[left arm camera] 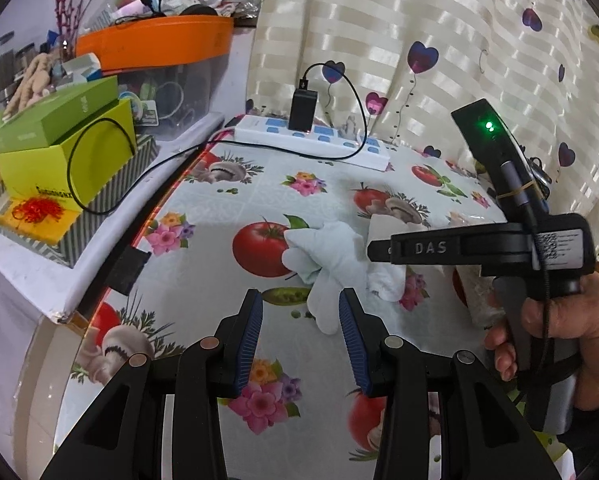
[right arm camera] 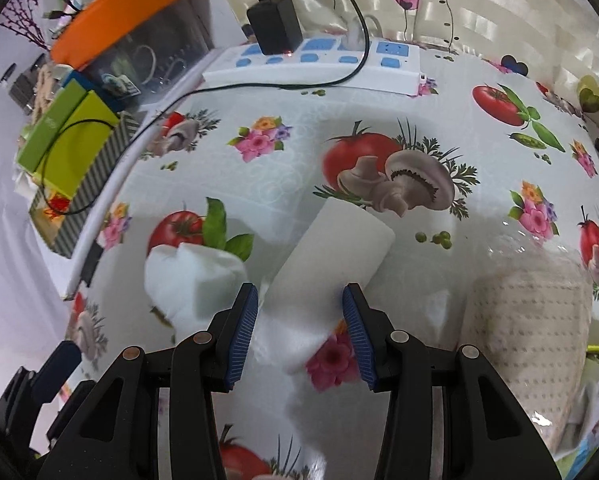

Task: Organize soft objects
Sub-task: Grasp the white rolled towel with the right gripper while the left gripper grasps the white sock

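A crumpled white sock [left arm camera: 327,264] lies on the vegetable-print tablecloth [left arm camera: 219,184], just ahead of my left gripper [left arm camera: 301,320], which is open and holds nothing. A person's hand [left arm camera: 559,328] holds my right gripper [left arm camera: 379,250] at the right, above the white pieces. In the right wrist view my right gripper [right arm camera: 300,292] points steeply down, open. A flat, folded white piece [right arm camera: 335,252] lies on the table between its fingers, and the pads do not press it. The crumpled sock [right arm camera: 191,276] sits to its left. A beige dotted cloth in clear plastic [right arm camera: 527,320] lies to its right.
A white power strip [left arm camera: 319,140] with a black charger [left arm camera: 302,110] and a looping cable [left arm camera: 171,160] lies at the table's back edge before a heart-print curtain [left arm camera: 459,40]. Left of the table stand green boxes [left arm camera: 67,148] and a clear bin with an orange lid [left arm camera: 159,44].
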{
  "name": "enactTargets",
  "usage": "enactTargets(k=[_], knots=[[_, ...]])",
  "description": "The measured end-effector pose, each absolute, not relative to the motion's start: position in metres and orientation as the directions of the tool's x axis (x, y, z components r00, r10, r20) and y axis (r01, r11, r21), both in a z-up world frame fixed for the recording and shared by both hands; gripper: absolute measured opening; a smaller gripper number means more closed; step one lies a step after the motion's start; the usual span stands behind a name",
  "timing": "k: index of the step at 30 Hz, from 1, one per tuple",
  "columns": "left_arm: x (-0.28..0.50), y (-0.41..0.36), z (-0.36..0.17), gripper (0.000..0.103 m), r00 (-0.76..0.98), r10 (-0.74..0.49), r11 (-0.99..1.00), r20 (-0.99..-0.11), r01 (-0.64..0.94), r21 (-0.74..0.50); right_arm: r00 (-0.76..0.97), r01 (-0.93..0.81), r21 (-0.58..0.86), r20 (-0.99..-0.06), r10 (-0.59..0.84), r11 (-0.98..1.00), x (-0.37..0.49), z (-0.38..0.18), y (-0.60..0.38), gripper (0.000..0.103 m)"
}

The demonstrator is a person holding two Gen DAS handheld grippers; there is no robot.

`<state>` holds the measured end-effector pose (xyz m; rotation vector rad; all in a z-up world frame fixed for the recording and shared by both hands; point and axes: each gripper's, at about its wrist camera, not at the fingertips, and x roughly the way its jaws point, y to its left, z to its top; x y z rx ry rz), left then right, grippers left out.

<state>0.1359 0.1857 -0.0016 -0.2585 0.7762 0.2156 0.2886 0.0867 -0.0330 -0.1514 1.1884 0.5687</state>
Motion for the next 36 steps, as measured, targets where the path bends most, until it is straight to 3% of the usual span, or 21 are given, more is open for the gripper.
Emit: enactTargets(k=[10,26,29,31,36], knots=[[0.147,0.196,-0.007,0.039,0.696,0.079,0.941,-0.714,-0.288,-0.176,0.323,-0.530,0.045,-0.913,0.250,0.847,0.290,-0.036,0.105,0.046],[0.155,0.206,-0.010,0.039,0.697,0.067,0.934,-0.714,-0.295,-0.200,0.357,-0.491,-0.010,-0.914,0.190,0.871,0.303,-0.042,0.111,0.048],[0.156,0.206,-0.009,0.039,0.698,0.062,0.935,-0.714,-0.291,-0.204,0.361,-0.520,-0.046,-0.917,0.171,0.853,0.301,-0.043,0.113,0.042],[0.157,0.207,-0.009,0.039,0.699,0.058,0.935,-0.713,-0.288,-0.206,0.356,-0.536,-0.048,-0.918,0.175,0.843,0.299,-0.043,0.113,0.032],[0.161,0.207,-0.009,0.039,0.701,0.052,0.934,-0.711,-0.286,-0.214,0.326,-0.618,-0.041,-0.922,0.209,0.785,0.285,-0.041,0.117,0.025]])
